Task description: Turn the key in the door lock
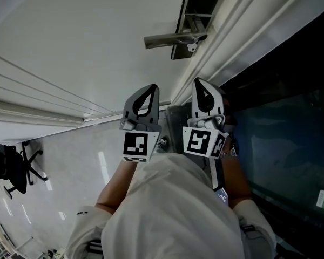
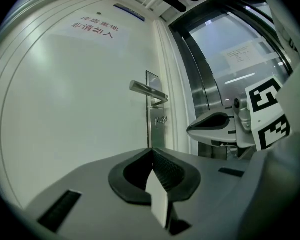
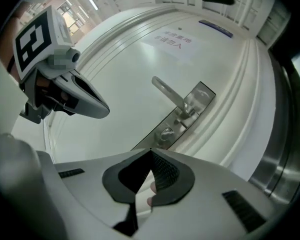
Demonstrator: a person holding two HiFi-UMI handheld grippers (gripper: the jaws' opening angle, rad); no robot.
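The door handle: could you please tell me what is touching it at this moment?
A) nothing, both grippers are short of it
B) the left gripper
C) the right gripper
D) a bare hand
A: the door handle stands free, while the left gripper and the right gripper are both shut and short of the door.
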